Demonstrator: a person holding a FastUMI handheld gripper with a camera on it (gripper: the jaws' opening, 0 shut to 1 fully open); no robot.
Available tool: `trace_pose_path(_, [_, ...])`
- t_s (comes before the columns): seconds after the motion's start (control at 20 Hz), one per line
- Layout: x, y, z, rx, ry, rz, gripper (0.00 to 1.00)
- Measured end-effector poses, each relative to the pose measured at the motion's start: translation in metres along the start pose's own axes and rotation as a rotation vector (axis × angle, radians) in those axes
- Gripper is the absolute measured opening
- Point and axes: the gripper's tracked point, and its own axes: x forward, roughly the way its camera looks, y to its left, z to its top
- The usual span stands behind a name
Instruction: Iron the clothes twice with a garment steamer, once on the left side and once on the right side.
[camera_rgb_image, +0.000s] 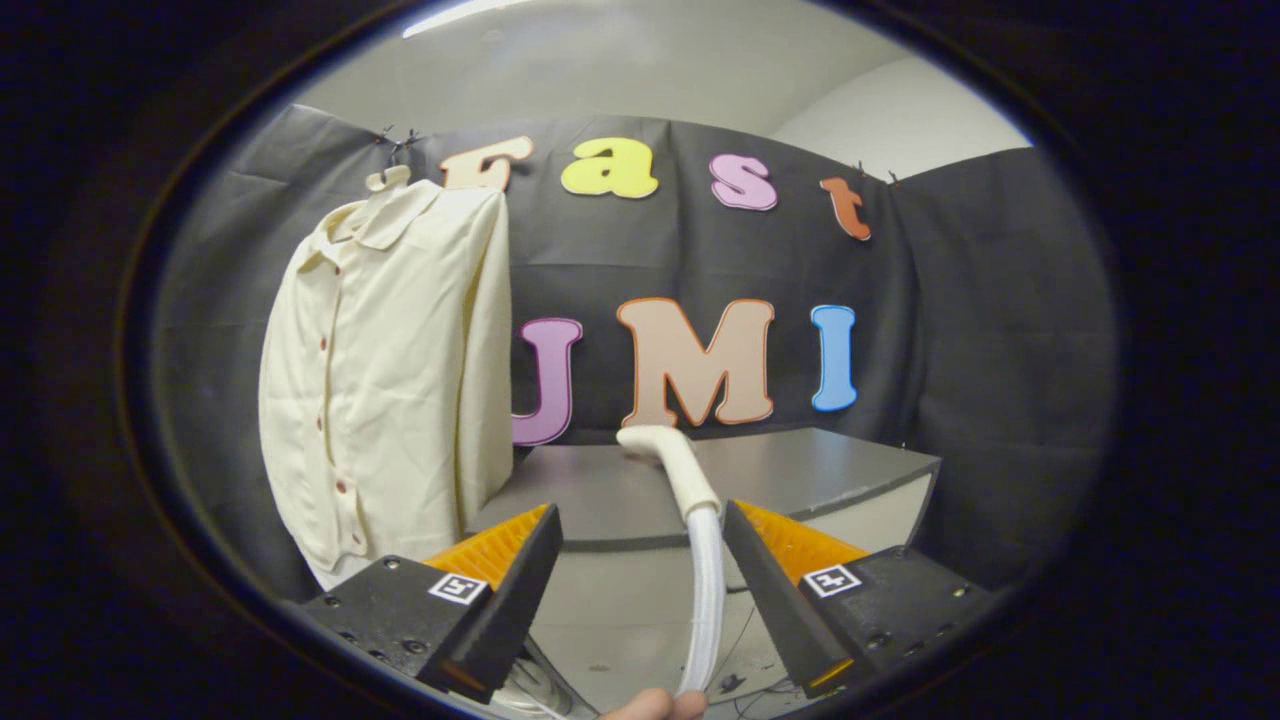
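Here, gripper (640, 560) standing with fingers apart, steamer wand (672, 462) rising between them nearer one finger, unclamped. Hose (706, 600) trailing down to a hand (655, 706). Cream shirt (385, 370) hanging beyond fingers beside grey surface (800, 470). Wand probably light, rigid, best gripped at neck; hose limp; shirt soft.

Claw (640, 545) spread wide — black housings, square tag markers, visible screws.
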Motion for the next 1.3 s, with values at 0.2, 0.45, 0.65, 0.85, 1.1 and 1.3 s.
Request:
trace_pose_path(0.2, [0.058,-0.011,0.019,-0.026,0.007,0.006,0.99])
trace_pose_path(0.45, [0.12,-0.016,0.024,-0.042,0.072,0.018,0.99])
trace_pose_path(0.65, [0.155,-0.022,-0.009,0.0,0.255,0.006,0.99])
trace_pose_path(0.85, [0.181,-0.008,-0.031,0.04,0.362,0.06,0.98])
trace_pose_path(1.1, [0.208,-0.019,-0.061,-0.063,0.598,0.006,0.93])
trace_pose_path(1.3, [0.226,-0.026,-0.073,-0.042,0.68,-0.052,0.6])
